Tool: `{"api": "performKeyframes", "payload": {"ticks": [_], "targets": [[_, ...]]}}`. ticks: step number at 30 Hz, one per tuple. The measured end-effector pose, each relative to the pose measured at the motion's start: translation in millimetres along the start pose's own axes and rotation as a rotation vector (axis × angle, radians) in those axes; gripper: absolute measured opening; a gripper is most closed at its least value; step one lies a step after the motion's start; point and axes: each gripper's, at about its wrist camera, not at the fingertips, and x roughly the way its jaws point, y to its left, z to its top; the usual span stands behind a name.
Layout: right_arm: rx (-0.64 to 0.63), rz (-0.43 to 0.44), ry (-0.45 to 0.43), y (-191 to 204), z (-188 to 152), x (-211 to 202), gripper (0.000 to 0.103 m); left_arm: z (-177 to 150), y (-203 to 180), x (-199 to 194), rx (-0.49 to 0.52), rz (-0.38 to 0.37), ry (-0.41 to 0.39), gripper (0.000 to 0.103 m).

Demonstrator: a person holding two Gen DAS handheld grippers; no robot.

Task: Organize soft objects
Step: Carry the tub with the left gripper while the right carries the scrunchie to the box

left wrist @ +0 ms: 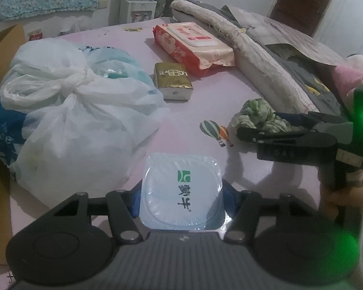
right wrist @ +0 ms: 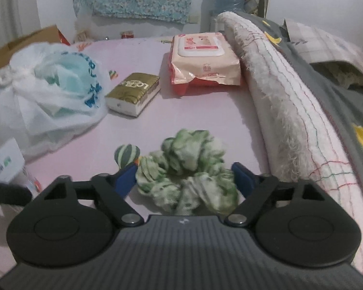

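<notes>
My left gripper [left wrist: 182,203] is shut on a clear plastic pack with a green logo [left wrist: 181,191], held low over the pink sheet [left wrist: 200,101]. My right gripper [right wrist: 185,176] sits around a crumpled green-and-white cloth [right wrist: 188,169] lying on the sheet; its jaws stand wide at the cloth's sides, and it also shows in the left wrist view [left wrist: 248,130] beside the cloth [left wrist: 256,111]. A gold tissue pack [left wrist: 173,79] [right wrist: 133,93], a red-and-pink wet-wipes pack [left wrist: 193,46] [right wrist: 203,60] and a knotted white plastic bag [left wrist: 70,111] [right wrist: 46,96] lie further off.
A rolled white blanket [right wrist: 290,111] and grey bedding [right wrist: 338,101] run along the right side. A cardboard box [left wrist: 0,48] stands at the left. A water dispenser [left wrist: 138,4] stands behind the bed.
</notes>
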Motion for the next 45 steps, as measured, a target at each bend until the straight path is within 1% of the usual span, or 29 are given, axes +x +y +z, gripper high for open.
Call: {"api": "performKeyframes", "payload": {"ticks": [1, 2, 4, 5, 6, 11, 15, 19, 22, 25, 29, 34, 38, 40, 41, 42, 45], "targets": [[0.003, -0.001, 0.001, -0.9, 0.0, -0.8, 0.059, -0.3, 0.5, -0.9, -0.001, -0.002, -0.006, 0.063], [0.020, 0.007, 0.004, -3.0, 0.5, -2.2, 0.048, -0.8, 0.8, -2.3, -0.002, -0.001, -0.013, 0.063], [0.059, 0.033, 0.005, -9.0, 1.1, -5.1, 0.038, -2.2, 1.3, -6.1, -0.003, -0.001, -0.024, 0.063], [0.080, 0.045, 0.007, -12.0, 1.3, -6.7, 0.030, -2.9, 2.5, -8.2, -0.009, -0.004, -0.030, 0.062], [0.104, 0.061, 0.008, -15.1, 1.4, -8.4, 0.028, -3.4, 3.8, -11.2, -0.016, -0.011, -0.038, 0.062], [0.191, 0.099, 0.007, -26.3, -0.6, -18.5, 0.023, -4.5, 12.1, -35.6, -0.061, -0.059, -0.099, 0.062], [0.267, 0.141, 0.000, -34.9, -2.1, -29.6, 0.022, -2.4, 21.2, -63.1, -0.092, -0.072, -0.166, 0.062], [0.327, 0.185, -0.028, -40.7, 3.1, -45.0, 0.021, 0.0, 39.5, -98.0, -0.151, -0.087, -0.248, 0.062], [0.344, 0.227, -0.058, -39.4, 11.8, -58.8, 0.021, 0.4, 56.6, -127.8, -0.192, -0.068, -0.319, 0.061], [0.340, 0.285, -0.094, -29.6, 26.1, -72.5, 0.021, -3.6, 75.9, -158.3, -0.237, -0.021, -0.388, 0.060], [0.303, 0.383, -0.128, -2.3, 51.9, -82.3, 0.021, -13.3, 106.2, -188.2, -0.319, 0.042, -0.454, 0.060], [0.262, 0.541, -0.139, 46.0, 89.5, -83.4, 0.021, -21.1, 146.3, -208.4, -0.398, 0.138, -0.481, 0.060], [0.228, 0.697, -0.123, 93.4, 116.7, -84.4, 0.021, -26.1, 195.1, -209.5, -0.502, 0.207, -0.437, 0.060], [0.237, 0.813, -0.087, 118.5, 130.5, -82.5, 0.021, -29.7, 217.7, -206.5, -0.543, 0.251, -0.413, 0.060], [0.235, 0.857, -0.071, 130.8, 137.2, -81.3, 0.021, -32.7, 228.0, -206.7, -0.555, 0.268, -0.403, 0.060], [0.217, 0.892, -0.055, 146.8, 144.1, -80.3, 0.021, -34.7, 237.0, -204.3, -0.574, 0.282, -0.390, 0.060], [0.136, 0.929, -0.034, 188.9, 157.7, -80.9, 0.021, -37.4, 262.9, -194.7, -0.626, 0.298, -0.357, 0.060]]}}
